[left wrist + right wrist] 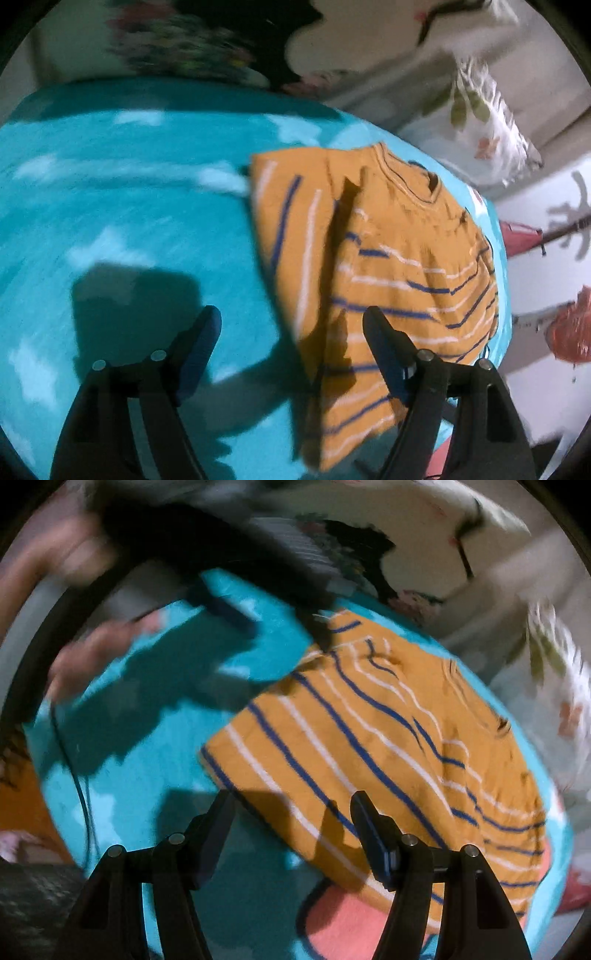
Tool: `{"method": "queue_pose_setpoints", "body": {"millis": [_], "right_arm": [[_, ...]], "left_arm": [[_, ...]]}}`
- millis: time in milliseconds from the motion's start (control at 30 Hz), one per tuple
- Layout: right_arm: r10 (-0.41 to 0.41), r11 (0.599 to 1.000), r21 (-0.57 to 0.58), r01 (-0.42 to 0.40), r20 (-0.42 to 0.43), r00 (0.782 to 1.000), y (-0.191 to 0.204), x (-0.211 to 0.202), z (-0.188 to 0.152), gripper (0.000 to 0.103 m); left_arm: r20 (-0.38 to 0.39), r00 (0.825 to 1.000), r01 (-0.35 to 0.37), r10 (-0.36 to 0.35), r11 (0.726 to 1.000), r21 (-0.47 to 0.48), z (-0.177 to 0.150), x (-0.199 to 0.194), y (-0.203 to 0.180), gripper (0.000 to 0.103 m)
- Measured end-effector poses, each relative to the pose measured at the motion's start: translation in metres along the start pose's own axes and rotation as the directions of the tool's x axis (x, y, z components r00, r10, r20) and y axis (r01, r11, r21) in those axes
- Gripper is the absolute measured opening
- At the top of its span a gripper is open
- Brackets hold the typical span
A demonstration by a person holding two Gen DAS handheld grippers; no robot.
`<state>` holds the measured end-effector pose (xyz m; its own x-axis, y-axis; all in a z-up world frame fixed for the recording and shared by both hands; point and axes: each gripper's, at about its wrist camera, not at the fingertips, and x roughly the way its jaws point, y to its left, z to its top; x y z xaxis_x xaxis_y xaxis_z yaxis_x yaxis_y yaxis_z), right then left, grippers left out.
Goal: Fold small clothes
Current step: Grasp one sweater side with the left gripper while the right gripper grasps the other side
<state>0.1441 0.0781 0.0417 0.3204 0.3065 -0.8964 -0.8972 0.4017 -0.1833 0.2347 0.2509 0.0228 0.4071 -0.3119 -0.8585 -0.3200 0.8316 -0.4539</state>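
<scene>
The shirt (388, 258), orange with blue and white stripes, lies on the teal sheet (129, 206); all places below are given relative to the shirt. Your left gripper (291, 317) hangs above the sheet at the shirt's folded side, jaws wide apart with nothing between them; one finger stands over bare sheet, the other over the striped cloth. Your right gripper (291, 805) hangs over the shirt's hem corner, jaws likewise wide and empty, the pads clear of the cloth. The step in hand appears to be the pause between folds: one sleeve side looks already turned in over the body, and neither gripper has a hold. The next move likely calls for you to lower a gripper to an edge, pinch only the layers meant to travel, and carry them across without dragging the rest. The left view shows the collar (413, 181) and the turned-in flap with its stripes running crosswise to the body's; it also shows a flowered pillow (480, 122) beyond the shirt. The right view alone shows your left hand (74, 557), blurred, on the far side of the shirt, and a pink patch (343, 919) on the sheet below the hem.
</scene>
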Motion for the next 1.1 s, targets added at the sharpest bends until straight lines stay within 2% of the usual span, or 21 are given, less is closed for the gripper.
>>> {"method": "queue_pose_setpoints", "body": {"millis": [100,267,500,600,633,667,700,733,800,833,933,1100], "right_arm": [[-0.059,0.995,-0.079,0.06,0.01,0.998,0.019,0.009,-0.004,0.069],[-0.103,0.979,-0.171,0.109,0.041,0.994,0.044,0.017,-0.008,0.068],[-0.209,0.936,-0.256,0.241,0.143,0.967,0.07,0.028,0.008,0.065],[-0.228,0.938,-0.231,0.258,0.149,0.962,0.069,0.035,0.017,0.062],[-0.227,0.942,-0.22,0.255,0.146,0.963,0.068,0.036,0.019,0.059],[-0.223,0.946,-0.208,0.249,0.14,0.965,0.068,0.039,0.021,0.055],[-0.221,0.95,-0.196,0.244,0.132,0.966,0.067,0.039,0.022,0.045],[-0.22,0.953,-0.187,0.238,0.116,0.969,0.065,0.041,0.024,0.027],[-0.231,0.953,-0.173,0.247,0.105,0.967,0.061,0.042,0.024,0.012],[-0.219,0.961,-0.147,0.233,0.106,0.97,0.057,0.038,0.024,0.009],[-0.195,0.976,-0.074,0.204,0.118,0.974,0.04,0.022,0.027,0.008],[-0.161,0.986,-0.024,0.167,0.165,0.973,0.008,-0.002,0.026,0.007]], "left_arm": [[-0.053,0.998,0.031,-0.03,0.999,0.012,0.017,0.021,-0.007,0.078],[-0.066,0.996,0.061,-0.059,0.998,0.027,0.029,0.031,-0.009,0.079],[-0.083,0.994,0.079,-0.075,0.996,0.042,0.052,0.042,-0.013,0.078],[-0.084,0.994,0.073,-0.068,0.996,0.052,0.059,0.044,-0.011,0.061],[-0.087,0.994,0.07,-0.065,0.996,0.054,0.06,0.044,-0.01,0.046],[-0.093,0.994,0.069,-0.063,0.996,0.057,0.061,0.045,-0.01,0.026],[-0.104,0.991,0.087,-0.082,0.995,0.048,0.061,0.047,-0.007,0.02],[-0.099,0.99,0.107,-0.104,0.994,0.031,0.06,0.046,-0.005,0.019],[-0.081,0.991,0.106,-0.103,0.994,0.023,0.058,0.043,-0.005,0.018],[-0.071,0.993,0.1,-0.098,0.995,0.023,0.057,0.041,-0.006,0.017],[-0.04,0.996,0.077,-0.076,0.997,0.024,0.053,0.036,-0.014,0.017],[-0.006,0.999,0.041,-0.041,0.999,0.008,0.052,0.025,-0.026,0.016]]}}
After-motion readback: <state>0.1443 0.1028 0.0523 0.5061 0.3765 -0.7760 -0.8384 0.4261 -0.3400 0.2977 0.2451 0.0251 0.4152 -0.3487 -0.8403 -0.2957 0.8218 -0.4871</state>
